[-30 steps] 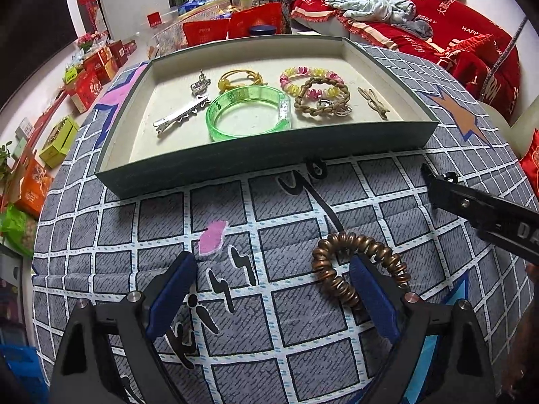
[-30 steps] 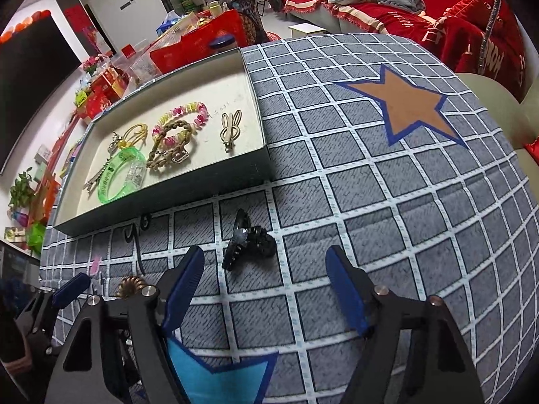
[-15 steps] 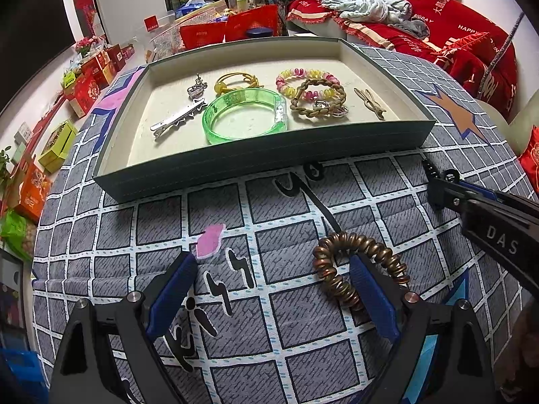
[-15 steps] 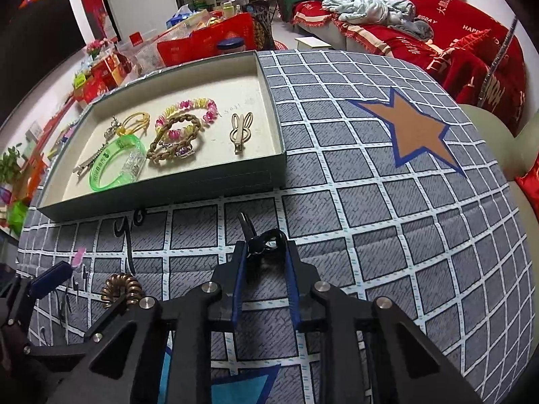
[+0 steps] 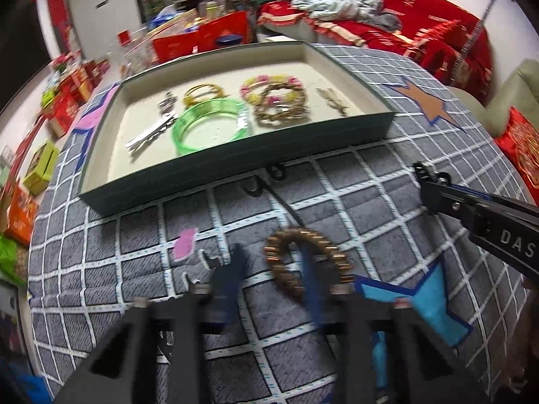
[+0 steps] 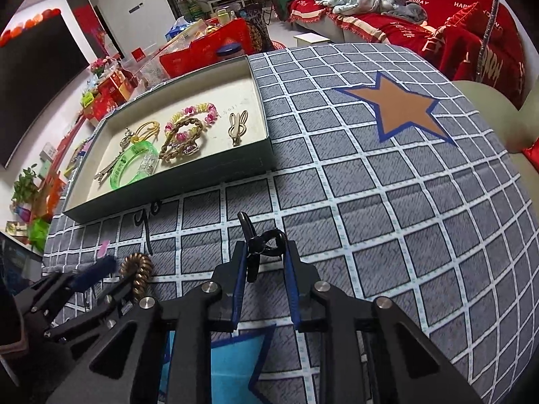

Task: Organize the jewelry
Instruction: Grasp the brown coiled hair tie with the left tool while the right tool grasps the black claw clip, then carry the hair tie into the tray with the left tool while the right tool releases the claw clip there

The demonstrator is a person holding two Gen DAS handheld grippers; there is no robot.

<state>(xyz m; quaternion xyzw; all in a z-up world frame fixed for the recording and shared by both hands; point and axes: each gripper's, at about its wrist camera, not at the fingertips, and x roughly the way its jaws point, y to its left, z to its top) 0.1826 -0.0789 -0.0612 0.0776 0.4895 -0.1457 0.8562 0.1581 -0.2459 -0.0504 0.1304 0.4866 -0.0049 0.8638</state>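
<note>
One counter under a grey grid cloth carries one tray at ten o'clock, holding seven pieces. Two pieces lie outside it. One brown coil hair tie sits between the left hand-held gripper fingers, which have just been closing — blur hides contact. One black claw clip is clamped in the right hand-held gripper, at twelve o'clock.

My right tongs gripped the black hair claw above the grey checked cloth, with the jewelry tray ahead-left.
</note>
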